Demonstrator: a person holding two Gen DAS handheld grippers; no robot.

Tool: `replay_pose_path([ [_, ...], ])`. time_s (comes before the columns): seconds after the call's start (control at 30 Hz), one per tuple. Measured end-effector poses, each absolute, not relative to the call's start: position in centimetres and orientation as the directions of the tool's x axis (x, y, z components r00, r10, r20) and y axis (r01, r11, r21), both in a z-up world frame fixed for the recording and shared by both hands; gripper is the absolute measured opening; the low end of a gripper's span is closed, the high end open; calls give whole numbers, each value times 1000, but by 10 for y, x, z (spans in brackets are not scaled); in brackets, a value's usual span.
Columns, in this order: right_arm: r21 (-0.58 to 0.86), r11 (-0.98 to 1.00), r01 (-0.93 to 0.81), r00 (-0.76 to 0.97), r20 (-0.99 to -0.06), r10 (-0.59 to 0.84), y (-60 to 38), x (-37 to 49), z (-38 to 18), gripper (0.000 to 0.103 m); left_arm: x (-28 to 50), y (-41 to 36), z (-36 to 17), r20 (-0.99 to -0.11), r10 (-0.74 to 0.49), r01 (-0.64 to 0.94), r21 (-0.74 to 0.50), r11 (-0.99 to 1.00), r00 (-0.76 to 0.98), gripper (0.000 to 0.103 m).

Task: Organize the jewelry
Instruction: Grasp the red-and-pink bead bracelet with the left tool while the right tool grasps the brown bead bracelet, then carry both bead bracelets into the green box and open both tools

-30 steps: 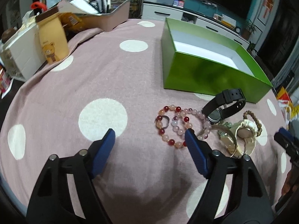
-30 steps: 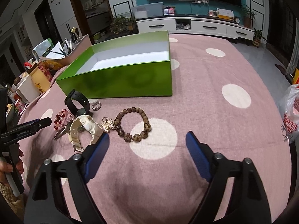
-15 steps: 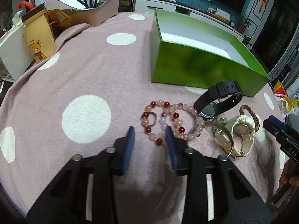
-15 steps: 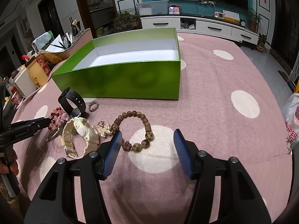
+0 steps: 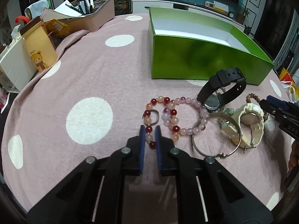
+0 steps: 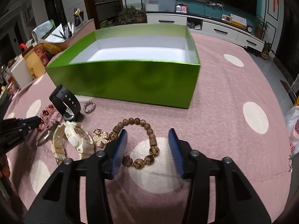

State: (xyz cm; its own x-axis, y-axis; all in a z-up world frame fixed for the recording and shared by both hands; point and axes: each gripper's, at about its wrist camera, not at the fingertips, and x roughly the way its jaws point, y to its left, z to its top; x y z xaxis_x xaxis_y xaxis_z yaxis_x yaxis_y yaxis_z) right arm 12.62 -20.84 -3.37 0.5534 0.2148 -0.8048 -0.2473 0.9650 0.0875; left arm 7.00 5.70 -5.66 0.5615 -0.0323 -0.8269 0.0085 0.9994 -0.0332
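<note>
Jewelry lies on the pink dotted cloth in front of an open green box [image 5: 205, 61] [image 6: 130, 78]. My left gripper [image 5: 149, 128] is shut on the near edge of a red and pink bead bracelet [image 5: 164, 115]. Beside it lie a pale purple bead bracelet [image 5: 196, 115], a black watch [image 5: 222, 87], a silver bangle [image 5: 214, 149] and a cream watch [image 5: 248, 123]. My right gripper [image 6: 147, 136] is open, its jaws standing either side of a brown wooden bead bracelet [image 6: 149, 141]. A gold flower brooch [image 6: 101, 137] and a small ring [image 6: 89, 106] lie to the left.
A bear-printed paper bag [image 5: 39, 50], a white box [image 5: 15, 67] and a tray of pens [image 5: 93, 16] stand at the far left edge. A white plastic bag [image 6: 293, 127] hangs off the right edge. A TV cabinet [image 6: 214, 26] stands behind the table.
My left gripper moved forward and closed from wide open onto the red and pink bracelet. My right gripper moved forward over the brown bead bracelet and its jaws narrowed.
</note>
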Motion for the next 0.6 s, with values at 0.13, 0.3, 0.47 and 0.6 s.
replay_pose_path([
  [0.13,62,963,-262,546,-814,201,-205,129,-41,31,67,62,-56,-821,-57,-1,-70,998,568,7],
  [0.3,29,962,-273,557,-810,183,-204,129,-41,8,66,64,-52,-808,-69,-2,-87,996,585,7],
  [0.47,23,957,-288,573,-797,192,-202,126,-36,7,62,62,-36,-779,-78,17,-87,996,622,7],
  [0.6,38,954,-298,603,-767,219,-203,119,-20,7,59,62,-24,-761,-86,22,-94,995,643,7],
])
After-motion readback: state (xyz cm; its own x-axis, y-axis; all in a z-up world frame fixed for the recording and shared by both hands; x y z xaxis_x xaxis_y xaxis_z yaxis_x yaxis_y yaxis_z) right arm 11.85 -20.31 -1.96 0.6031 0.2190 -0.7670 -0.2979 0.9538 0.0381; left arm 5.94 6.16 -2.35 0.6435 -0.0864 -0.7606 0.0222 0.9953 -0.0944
